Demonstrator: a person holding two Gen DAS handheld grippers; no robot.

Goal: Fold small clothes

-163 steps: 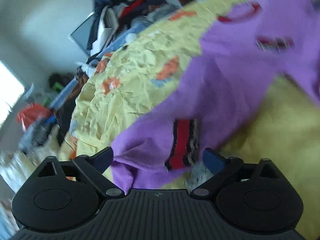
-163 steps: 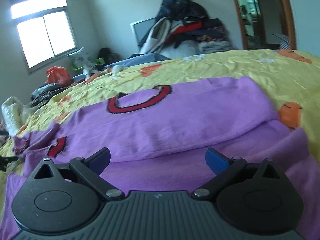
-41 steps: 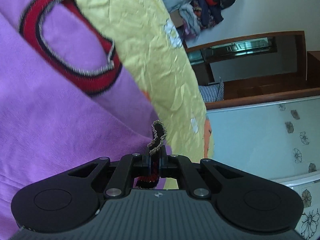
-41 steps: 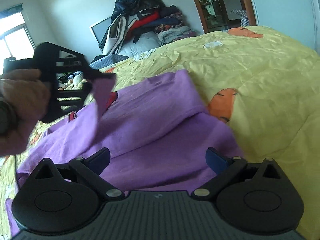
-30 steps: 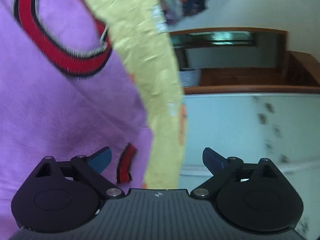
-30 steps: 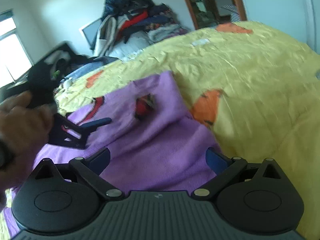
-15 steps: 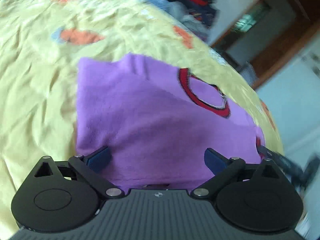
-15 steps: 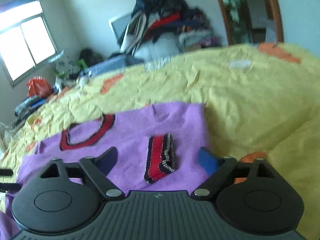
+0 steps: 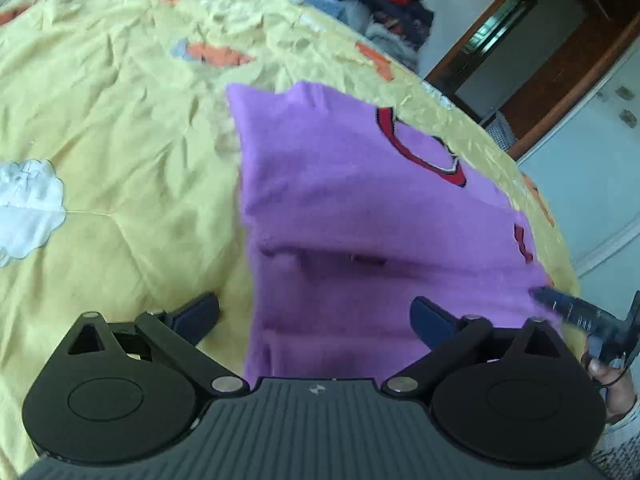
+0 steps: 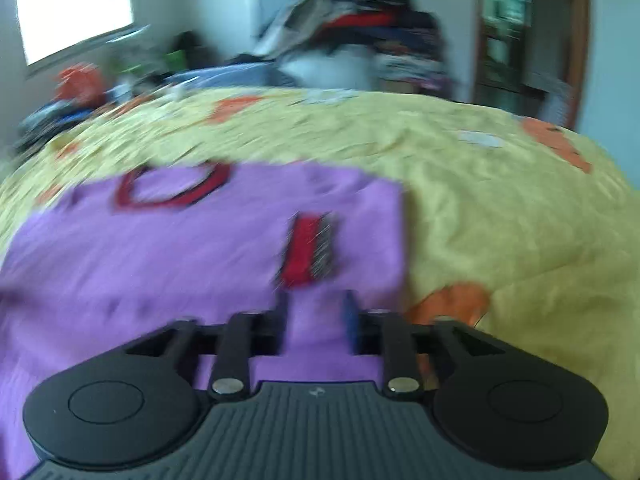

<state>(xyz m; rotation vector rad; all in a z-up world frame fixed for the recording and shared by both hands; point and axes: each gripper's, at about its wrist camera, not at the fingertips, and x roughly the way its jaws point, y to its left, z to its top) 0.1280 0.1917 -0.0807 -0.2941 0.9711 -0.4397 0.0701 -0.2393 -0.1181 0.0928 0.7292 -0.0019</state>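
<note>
Purple sweater (image 9: 360, 208) flat on yellow bedspread (image 9: 120, 128); left tool (image 9: 314, 314) wide, empty; right tool (image 10: 316, 312) narrow, opening over sweater.

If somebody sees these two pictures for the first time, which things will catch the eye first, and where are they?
The eye goes first to the purple sweater lying partly folded on the yellow bedspread, with its red neckband toward the far side. A red striped cuff lies on top of it, just ahead of the right gripper, whose jaws are opening over purple cloth. Behind the bed, a heap of clothes rises against the wall.
</note>
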